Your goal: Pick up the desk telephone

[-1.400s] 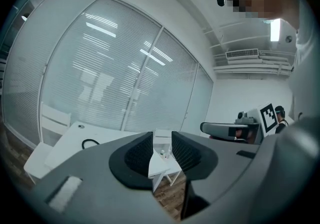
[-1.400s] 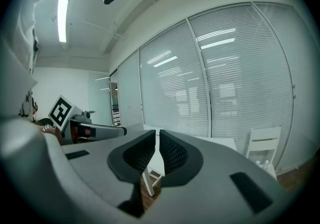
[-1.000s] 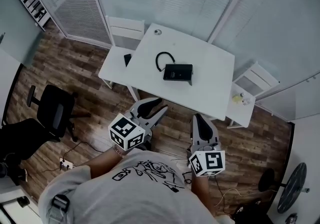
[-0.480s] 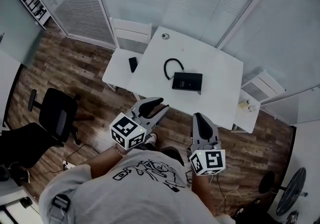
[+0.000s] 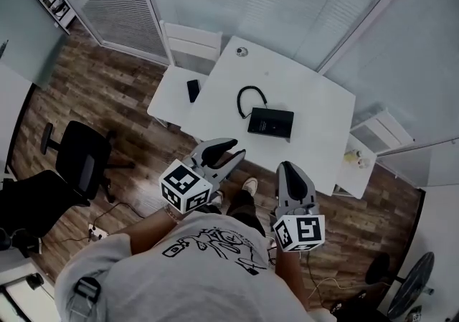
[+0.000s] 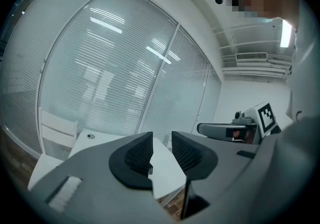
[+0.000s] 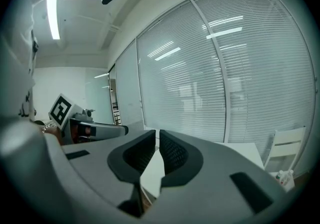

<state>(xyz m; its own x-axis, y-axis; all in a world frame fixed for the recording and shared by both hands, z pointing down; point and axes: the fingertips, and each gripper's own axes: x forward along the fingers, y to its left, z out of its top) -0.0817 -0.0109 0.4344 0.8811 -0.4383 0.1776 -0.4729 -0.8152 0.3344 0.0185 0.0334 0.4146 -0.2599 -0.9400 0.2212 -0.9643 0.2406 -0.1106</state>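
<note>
Holding jaws together, gripping nothing, on left hand-held gripper (image 5: pixel 228 150) and right hand-held gripper (image 5: pixel 290 168). Hovering side by side above wooden floor (image 5: pixel 122 91), just short of the white surface (image 5: pixel 315 109). Pointing toward the black desk telephone (image 5: pixel 271 122) lying near that surface's middle, well apart from both.

Person wears a light grey short-sleeved T-shirt (image 5: pixel 143 277) with a black line-drawn graphic (image 5: pixel 208 247) on the chest. A small black device (image 5: pixel 86 290), type unclear, is fixed to the left sleeve. Dark trousers (image 5: pixel 240 207) and a pale shoe (image 5: pixel 249 186) noted. Beaded bracelet (image 7: pixel 48 127) on the left wrist. The left gripper (image 5: pixel 226 150) and right gripper (image 5: pixel 288 168) have grey moulded shells, black ribbed pads (image 6: pixel 139 154) and white cubes (image 5: pixel 185 186) bearing black square markers.
</note>
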